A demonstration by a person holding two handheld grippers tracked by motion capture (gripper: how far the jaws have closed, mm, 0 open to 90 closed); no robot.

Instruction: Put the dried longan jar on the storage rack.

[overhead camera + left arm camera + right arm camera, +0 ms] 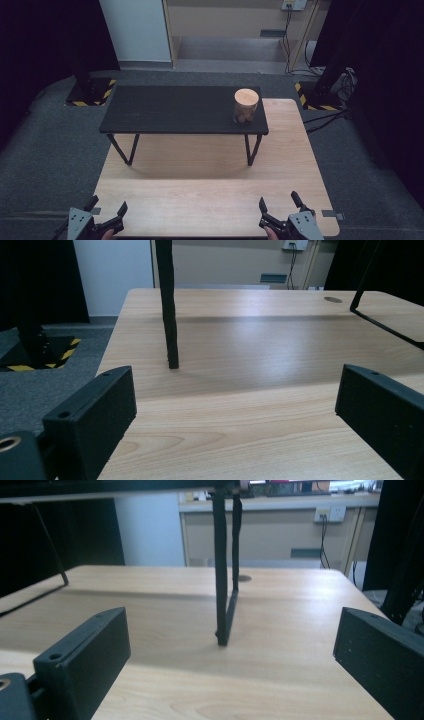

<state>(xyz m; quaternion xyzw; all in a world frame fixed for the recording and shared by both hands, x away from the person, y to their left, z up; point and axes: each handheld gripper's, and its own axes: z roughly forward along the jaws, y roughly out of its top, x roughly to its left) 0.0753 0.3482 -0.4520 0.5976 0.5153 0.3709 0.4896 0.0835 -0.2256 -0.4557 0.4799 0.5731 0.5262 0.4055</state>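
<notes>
A clear jar (245, 106) with a round wooden lid and something brown inside stands upright on the right end of a black raised shelf (170, 110). That shelf rests on thin black legs (168, 315) (223, 575) over a light wooden table (210, 200). My left gripper (106, 208) hovers at the table's near left edge, open, with bare wood between its jaws (235, 405). At the near right edge my right gripper (279, 203) is open too, facing the shelf's right leg across empty tabletop (230, 670).
Grey carpet (45, 150) surrounds the table. Black stands with yellow-striped bases (90, 92) (320, 97) sit at the back left and back right, with cables (327, 120) trailing on the floor at the right. The wood under and in front of the shelf is bare.
</notes>
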